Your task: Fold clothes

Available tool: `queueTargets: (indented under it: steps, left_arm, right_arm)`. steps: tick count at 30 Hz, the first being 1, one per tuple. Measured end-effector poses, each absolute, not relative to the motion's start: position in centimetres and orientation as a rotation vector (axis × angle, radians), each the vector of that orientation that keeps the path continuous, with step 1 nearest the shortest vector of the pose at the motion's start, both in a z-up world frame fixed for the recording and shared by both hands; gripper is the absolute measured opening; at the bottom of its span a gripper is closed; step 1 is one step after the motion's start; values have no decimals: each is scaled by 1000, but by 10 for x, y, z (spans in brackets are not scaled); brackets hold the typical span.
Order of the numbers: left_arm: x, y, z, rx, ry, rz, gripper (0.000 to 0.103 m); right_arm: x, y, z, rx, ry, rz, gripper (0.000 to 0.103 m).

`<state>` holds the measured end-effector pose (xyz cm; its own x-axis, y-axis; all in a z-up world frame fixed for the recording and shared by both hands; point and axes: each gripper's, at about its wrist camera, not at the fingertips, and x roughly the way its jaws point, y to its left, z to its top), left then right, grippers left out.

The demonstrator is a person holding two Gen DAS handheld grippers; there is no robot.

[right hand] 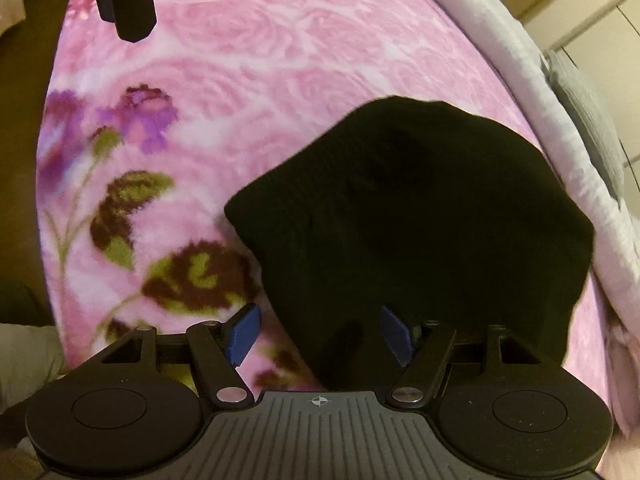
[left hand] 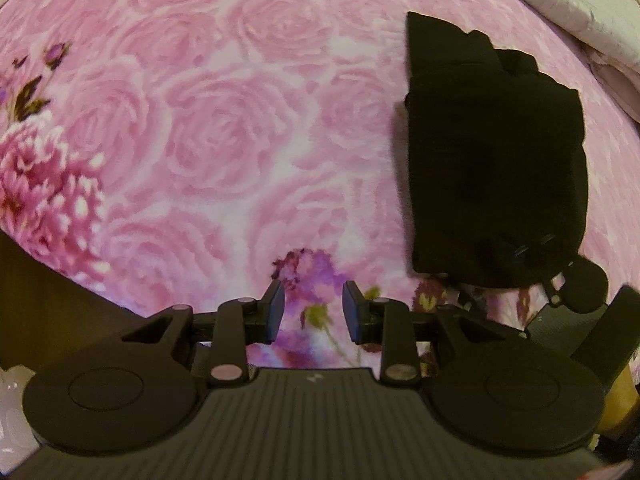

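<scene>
Two grippers over one black garment [left hand: 494, 160] on our pink blanket [left hand: 224, 120].

We see no containers. We see the garment folded into a thick block, its long axis running away from us in the left view, lying right of our left gripper [left hand: 314, 312], whose blue pads are spread over bare blanket. Our right gripper [right hand: 320, 334] is spread wide too, with the garment's near edge between its fingers (contact unclear). Pale bedding [left hand: 572, 4] bunches beyond the garment.
</scene>
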<state>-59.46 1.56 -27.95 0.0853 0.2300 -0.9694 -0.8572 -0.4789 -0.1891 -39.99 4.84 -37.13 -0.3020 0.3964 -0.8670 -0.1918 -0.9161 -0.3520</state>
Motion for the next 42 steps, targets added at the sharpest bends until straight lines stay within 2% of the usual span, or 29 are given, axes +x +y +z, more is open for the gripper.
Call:
queueTargets:
  steps: [1, 2, 3, 5, 9, 12, 16, 18, 19, 24, 28, 31, 32, 34, 35, 36, 42]
  left_arm:
    - [-594, 16, -280, -1480, 655, 1553, 27]
    - [-594, 16, -279, -1483, 656, 1558, 27]
    - [-593, 16, -279, -1485, 657, 1564, 27]
    - [-590, 17, -275, -1478, 663, 1568, 27]
    - [-582, 23, -267, -1464, 668, 1557, 27]
    - [-575, 28, -258, -1463, 651, 1547, 27]
    - [-564, 38, -247, -1428, 628, 1528, 27]
    - [-557, 43, -248, -1414, 635, 1516, 27]
    - [-553, 45, -249, -1411, 641, 1512, 27]
    - [-540, 41, -268, -1449, 681, 1492, 27]
    - [-536, 33, -281, -1483, 707, 1486, 27]
    - [-542, 27, -283, -1489, 699, 1515, 27]
    - [-546, 25, -283, -1490, 691, 1528, 27]
    - [-553, 23, -284, -1491, 674, 1555, 27]
    - [-557, 22, -283, -1493, 667, 1568, 27]
    - [-560, 22, -283, -1493, 660, 1578, 27]
    - [-571, 21, -286, -1490, 640, 1612, 27]
  right_arm:
    - [-401, 51, -372, -1579, -233, 2284, 32]
    - [-403, 53, -374, -1573, -208, 2307, 13]
    - [-403, 55, -372, -1559, -188, 2320, 5]
    - [-398, 66, -355, -1470, -44, 2337, 4]
    - [-347, 123, -294, -1107, 640, 2252, 3]
    - [-293, 156, -248, -815, 996, 2150, 3]
    - [-207, 185, -212, -434, 1215, 1905, 3]
    - [-176, 198, -215, -413, 1255, 1796, 4]
    - [-169, 202, -219, -454, 1222, 1776, 4]
    - [-209, 175, -248, -887, 750, 2022, 4]
    - [-275, 129, -305, -1316, 332, 2127, 4]
    - [-302, 94, -341, -1479, 27, 2150, 6]
    - [-303, 89, -345, -1481, -29, 2157, 10]
    - [-306, 80, -353, -1483, -141, 2170, 30]
    - [-307, 76, -357, -1483, -198, 2175, 54]
    - [-308, 71, -361, -1482, -254, 2179, 68]
    - [-315, 44, -384, -1467, -595, 2187, 69]
